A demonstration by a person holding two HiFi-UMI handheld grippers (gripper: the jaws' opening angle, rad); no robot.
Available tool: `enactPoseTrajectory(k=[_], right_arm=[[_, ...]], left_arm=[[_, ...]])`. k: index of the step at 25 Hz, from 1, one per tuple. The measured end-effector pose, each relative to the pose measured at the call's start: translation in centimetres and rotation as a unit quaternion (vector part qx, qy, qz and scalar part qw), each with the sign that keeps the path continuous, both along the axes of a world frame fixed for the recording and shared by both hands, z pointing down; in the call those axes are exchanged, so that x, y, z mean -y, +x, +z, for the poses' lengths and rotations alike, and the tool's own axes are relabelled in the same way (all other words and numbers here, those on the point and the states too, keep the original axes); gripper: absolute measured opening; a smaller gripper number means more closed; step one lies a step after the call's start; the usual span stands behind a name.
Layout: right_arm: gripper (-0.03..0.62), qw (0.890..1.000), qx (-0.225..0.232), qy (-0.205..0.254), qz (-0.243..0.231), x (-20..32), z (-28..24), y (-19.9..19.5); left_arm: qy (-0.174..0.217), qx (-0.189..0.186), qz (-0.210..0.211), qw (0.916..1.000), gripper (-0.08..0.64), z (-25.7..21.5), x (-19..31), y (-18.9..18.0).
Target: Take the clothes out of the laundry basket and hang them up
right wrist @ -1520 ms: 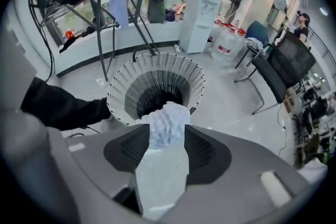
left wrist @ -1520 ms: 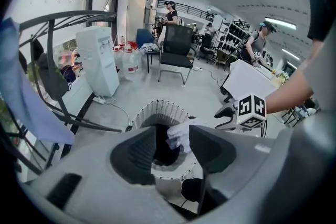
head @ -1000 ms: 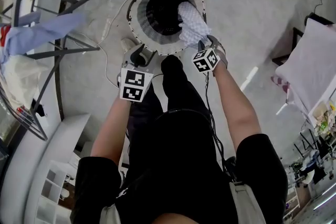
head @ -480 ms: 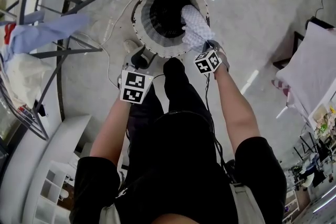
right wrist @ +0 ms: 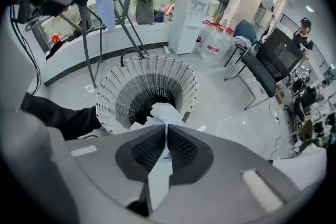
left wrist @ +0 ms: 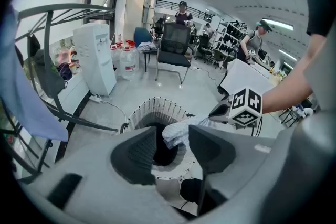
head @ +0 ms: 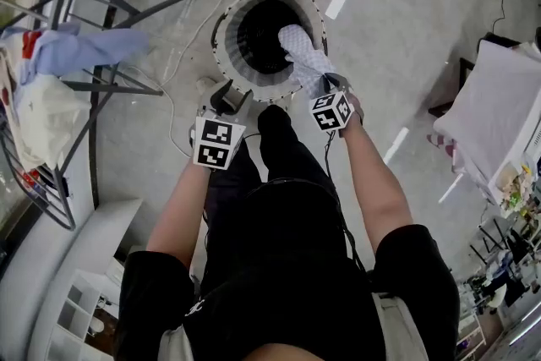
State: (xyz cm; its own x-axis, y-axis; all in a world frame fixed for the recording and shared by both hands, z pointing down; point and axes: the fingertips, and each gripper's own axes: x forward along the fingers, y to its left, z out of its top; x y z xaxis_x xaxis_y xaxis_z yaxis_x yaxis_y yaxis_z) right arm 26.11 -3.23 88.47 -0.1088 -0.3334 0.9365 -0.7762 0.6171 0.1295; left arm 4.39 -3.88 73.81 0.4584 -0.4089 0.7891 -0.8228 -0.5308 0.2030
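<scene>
A round white laundry basket (head: 228, 21) stands on the floor before my feet; its rim also shows in the left gripper view (left wrist: 152, 105) and the right gripper view (right wrist: 121, 81). A white patterned garment (head: 303, 59) hangs over its near right rim. My right gripper (head: 319, 84) is shut on this garment (right wrist: 164, 112), whose cloth runs between the closed jaws. My left gripper (head: 226, 97) hovers just left of the basket's near edge, open with nothing between its fingers (left wrist: 137, 150); the garment (left wrist: 177, 132) shows beyond them.
A metal drying rack (head: 76, 30) stands at the left with a light blue garment (head: 80, 46) and a cream one (head: 38, 118) draped on it. A white cable (head: 182, 38) lies on the floor. A white shelf unit (head: 72, 300) is at lower left. People and chairs stand farther off.
My right gripper closed on the white garment at the basket's rim and has drawn it slightly up and toward me. The left gripper has barely moved.
</scene>
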Motion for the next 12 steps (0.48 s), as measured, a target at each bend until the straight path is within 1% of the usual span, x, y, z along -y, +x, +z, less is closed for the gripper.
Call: enactPoseTrajectory(k=[7, 12], right_arm=[[0.028, 0.998, 0.028, 0.056, 0.015, 1.4, -8.1, -0.3], [0.028, 0.992, 0.052, 0.114, 0.027, 3.4, -14.8, -0.7]], left_arm=[[0.025, -0.003, -0.010, 0.9996, 0.199, -3.1, 0.1, -1.2], [0.050, -0.008, -0.016, 0.9986, 0.199, -5.3, 0.6, -2.0]])
